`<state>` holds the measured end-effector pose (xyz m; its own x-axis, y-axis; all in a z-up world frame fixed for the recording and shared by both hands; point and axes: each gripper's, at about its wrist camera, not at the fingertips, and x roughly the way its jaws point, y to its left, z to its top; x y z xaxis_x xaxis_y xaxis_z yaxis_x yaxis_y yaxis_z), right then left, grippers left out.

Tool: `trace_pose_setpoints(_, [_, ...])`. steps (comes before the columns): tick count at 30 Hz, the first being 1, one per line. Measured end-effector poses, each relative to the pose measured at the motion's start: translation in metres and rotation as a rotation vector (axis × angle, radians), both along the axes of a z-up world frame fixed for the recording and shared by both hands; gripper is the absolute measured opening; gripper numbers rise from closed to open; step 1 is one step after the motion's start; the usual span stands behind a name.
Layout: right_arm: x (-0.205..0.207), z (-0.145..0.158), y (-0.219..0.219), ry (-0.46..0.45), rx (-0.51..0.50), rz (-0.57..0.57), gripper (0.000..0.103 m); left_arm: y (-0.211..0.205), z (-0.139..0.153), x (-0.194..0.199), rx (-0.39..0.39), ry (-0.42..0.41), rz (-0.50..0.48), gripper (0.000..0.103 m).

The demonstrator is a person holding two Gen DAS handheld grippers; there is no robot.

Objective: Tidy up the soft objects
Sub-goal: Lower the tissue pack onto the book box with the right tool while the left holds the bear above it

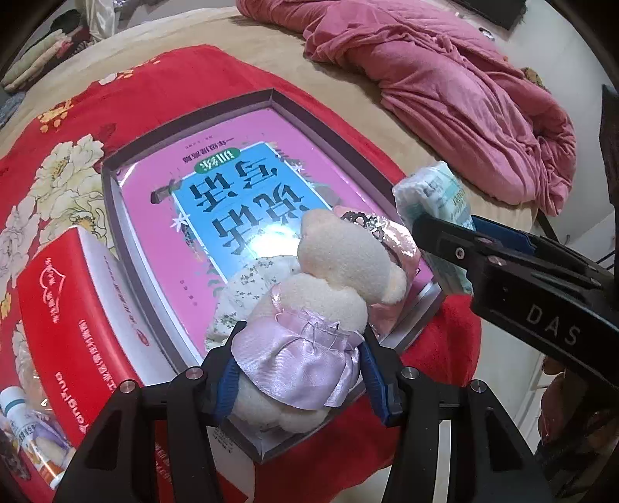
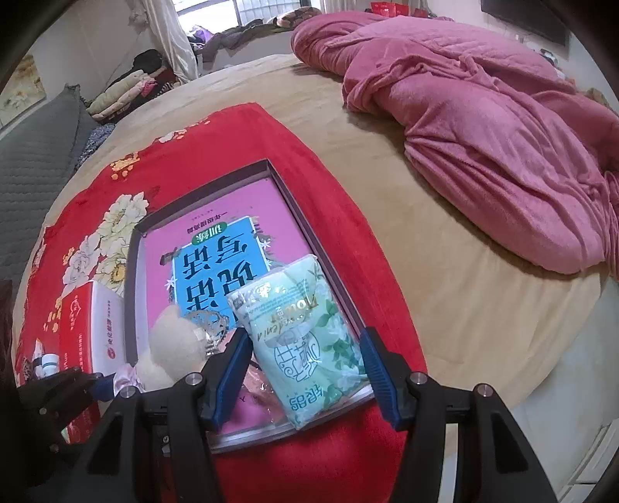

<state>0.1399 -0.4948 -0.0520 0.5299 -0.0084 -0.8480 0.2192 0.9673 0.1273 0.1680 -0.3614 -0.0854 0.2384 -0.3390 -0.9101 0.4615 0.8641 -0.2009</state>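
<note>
Pinching a plush toy, the left gripper nears the right gripper, which clamps a tissue pack

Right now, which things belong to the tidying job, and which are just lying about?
In the job:
- plush toy in left tongs
- tissue pack in right tongs
- open box

Lying about:
- pink blanket
- red carton
- bottles

Both views evenly lit, soft indoor light, daylight from window at top of right wrist view. Glare streaks on glossy book cover. Strong fisheye bending, dark vignette corners. Slight softness at edges, centre sharp.
</note>
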Motion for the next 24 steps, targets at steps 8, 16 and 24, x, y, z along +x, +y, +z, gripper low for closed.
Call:
trace_pose_setpoints(8, [0.009, -0.014, 0.001, 0.032, 0.016, 0.008, 0.058, -0.002, -0.005, 0.002, 0.011, -0.005, -0.006, 0.056])
trace_pose_setpoints(16, [0.014, -0.028, 0.001, 0.073, 0.012, -0.006, 0.058, -0.006, -0.007, 0.001, 0.040, -0.018, -0.018, 0.056])
trace_pose_setpoints(24, [0.015, -0.035, -0.003, 0.074, 0.024, -0.021, 0.061, -0.009, -0.009, 0.001, 0.065, -0.021, -0.024, 0.056])
